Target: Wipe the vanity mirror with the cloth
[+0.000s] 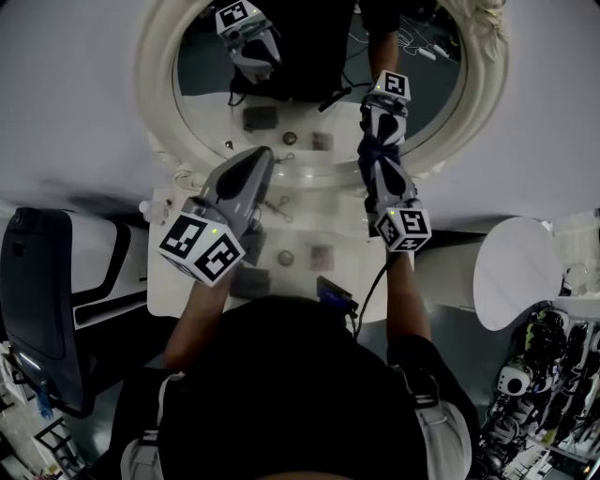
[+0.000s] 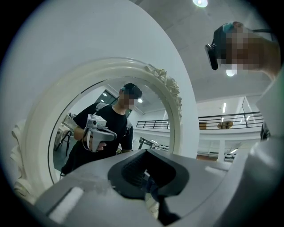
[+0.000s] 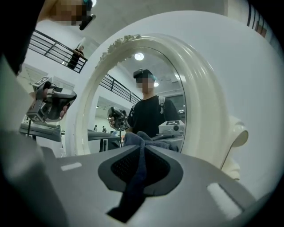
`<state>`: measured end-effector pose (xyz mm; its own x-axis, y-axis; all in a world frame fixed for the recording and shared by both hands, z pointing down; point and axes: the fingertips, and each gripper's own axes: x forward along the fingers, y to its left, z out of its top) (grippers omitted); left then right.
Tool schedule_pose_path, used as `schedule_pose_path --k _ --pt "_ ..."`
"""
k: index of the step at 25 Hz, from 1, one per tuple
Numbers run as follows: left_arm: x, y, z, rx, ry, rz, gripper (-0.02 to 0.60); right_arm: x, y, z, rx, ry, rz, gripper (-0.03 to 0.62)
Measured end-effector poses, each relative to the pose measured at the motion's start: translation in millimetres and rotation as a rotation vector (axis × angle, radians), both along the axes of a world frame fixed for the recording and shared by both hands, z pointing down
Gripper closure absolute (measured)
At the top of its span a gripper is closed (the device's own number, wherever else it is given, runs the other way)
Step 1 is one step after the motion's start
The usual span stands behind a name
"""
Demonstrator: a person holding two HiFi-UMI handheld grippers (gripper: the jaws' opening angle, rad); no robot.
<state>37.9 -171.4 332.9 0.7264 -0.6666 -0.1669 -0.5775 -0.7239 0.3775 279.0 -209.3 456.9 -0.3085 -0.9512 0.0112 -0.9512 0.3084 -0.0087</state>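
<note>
Right claw (image 3: 141, 153) clenched on cloth (image 3: 135, 179); mirror (image 3: 171, 84) just ahead. Left claw (image 2: 148, 177) closed, idle. Press cloth flat, sweep overlapping strokes, stay off frame (image 3: 208, 84).

I'm working in a big indoor hall, more a lab or test floor than a home. An upper gallery with a black railing (image 2: 230, 119) runs along the far side under a high grey ceiling with round lamps (image 2: 200, 2), and a person (image 3: 78, 52) stands up there. The vanity mirror (image 1: 155, 94) and its white table (image 1: 159, 298) are the homely part. Beside them are a round white table (image 1: 516, 272) and a clutter of cables and gear (image 1: 530, 375).
</note>
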Motion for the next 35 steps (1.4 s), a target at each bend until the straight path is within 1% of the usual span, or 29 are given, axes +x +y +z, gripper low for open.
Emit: schedule_pose_path --k 2,5,7,12,15,19,21,23,26,28,32,35 --pt "-1 0 -1 0.004 -0.005 0.005 0.58 5 1 -8 0.019 0.0 0.017 0.556" --pt "-3 -1 -1 -0.003 0.009 -0.002 0.58 15 3 -24 0.053 0.005 0.038 0.556" --pt "-4 -1 0 -0.004 0.014 -0.002 0.58 17 4 -28 0.059 0.005 0.039 0.556" --pt "1 3 0 -0.001 0.016 0.011 0.58 16 10 -26 0.053 -0.073 0.047 0.556" --pt "2 5 0 0.004 0.008 0.018 0.58 13 17 -25 0.045 -0.162 0.05 0.556" --pt "-3 5 0 0.006 0.001 0.017 0.58 12 32 -42 0.051 -0.355 0.063 0.556" --pt "-8 3 -2 0.004 0.001 0.009 0.58 10 38 -59 0.067 -0.409 0.068 0.556" --pt "-11 2 -3 0.001 0.0 0.01 0.58 6 41 -78 0.083 -0.435 0.076 0.556" --pt "-17 4 -9 0.007 -0.001 0.004 0.58 -1 44 -106 0.103 -0.444 0.078 0.556" --pt "-23 5 -15 0.021 -0.001 -0.002 0.58 -8 47 -126 0.125 -0.432 0.065 0.556" --pt "-36 4 -28 0.052 -0.006 -0.016 0.58 -27 48 -172 0.201 -0.375 0.042 0.556" --pt "-44 5 -34 0.065 -0.006 -0.02 0.58 -39 48 -207 0.262 -0.355 0.014 0.556"
